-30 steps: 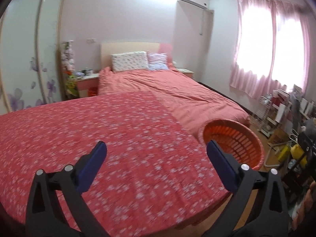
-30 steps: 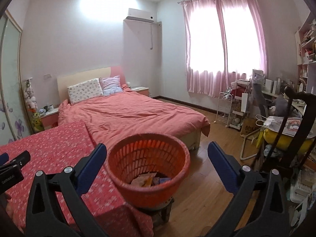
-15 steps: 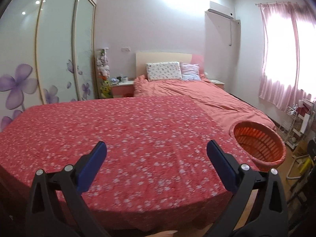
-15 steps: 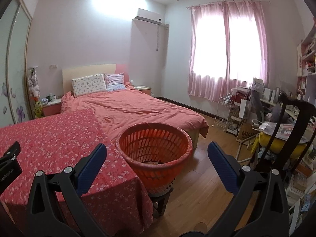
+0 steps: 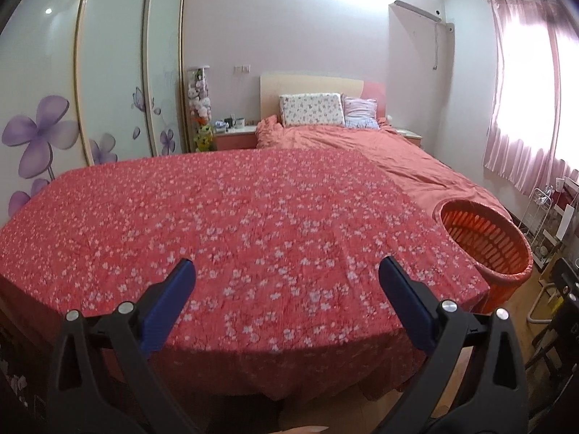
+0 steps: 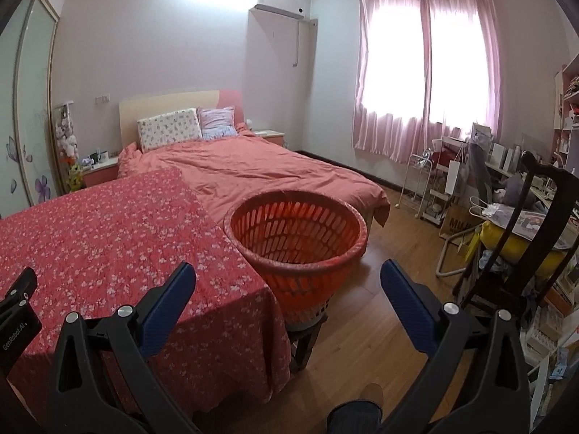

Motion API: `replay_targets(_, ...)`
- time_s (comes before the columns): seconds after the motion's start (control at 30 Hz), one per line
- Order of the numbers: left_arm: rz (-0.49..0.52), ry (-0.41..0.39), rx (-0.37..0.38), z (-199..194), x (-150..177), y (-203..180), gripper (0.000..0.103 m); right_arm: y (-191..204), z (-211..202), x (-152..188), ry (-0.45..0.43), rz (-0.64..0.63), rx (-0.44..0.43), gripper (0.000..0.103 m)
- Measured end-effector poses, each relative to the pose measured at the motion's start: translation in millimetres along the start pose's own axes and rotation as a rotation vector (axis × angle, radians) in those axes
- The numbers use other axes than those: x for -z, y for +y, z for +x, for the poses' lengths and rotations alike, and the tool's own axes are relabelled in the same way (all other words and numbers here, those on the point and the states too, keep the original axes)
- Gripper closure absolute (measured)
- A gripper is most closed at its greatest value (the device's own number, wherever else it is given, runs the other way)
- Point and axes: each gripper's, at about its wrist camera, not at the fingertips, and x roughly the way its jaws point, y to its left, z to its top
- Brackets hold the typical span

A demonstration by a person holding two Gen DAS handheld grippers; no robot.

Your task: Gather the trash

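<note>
Both cameras have pulled back and up over the past second: the basket looks smaller in each view and its inside, where scraps showed earlier, is now hidden behind the near rim. Each hand-held gripper is held empty with its blue pads spread wide, the left hand-held gripper (image 5: 286,282) over the near edge of the counter (image 5: 231,224) under its red flowered cloth, the right hand-held gripper (image 6: 287,282) off the counter's right end, above the wooden floor (image 6: 365,329). Outward from the right one, the orange basket (image 6: 300,253) stands on a low stool just beside the counter's right edge, straight ahead and near; from the left one it lies far to the right. The right hand is therefore the nearer. No loose trash shows on the cloth in either view, so collecting looks largely done. Beyond lie the bed (image 6: 253,170) and pink curtains (image 6: 427,72).
</note>
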Motion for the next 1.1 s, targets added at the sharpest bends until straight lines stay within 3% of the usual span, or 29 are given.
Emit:
replay_targets(0.57, -0.013, 0.058, 0.003, 12.9, 7.9, -2.4, 0.004, 1.0, 6.4, 4.0, 0.05, -0.002, -0.008, 0.002)
replay_targets(1.1, -0.011, 0.054, 0.007, 11.1, 8.3, -8.0, 0.004, 2.3, 10.0, 2.5, 0.059, -0.004, -0.015, 0.002)
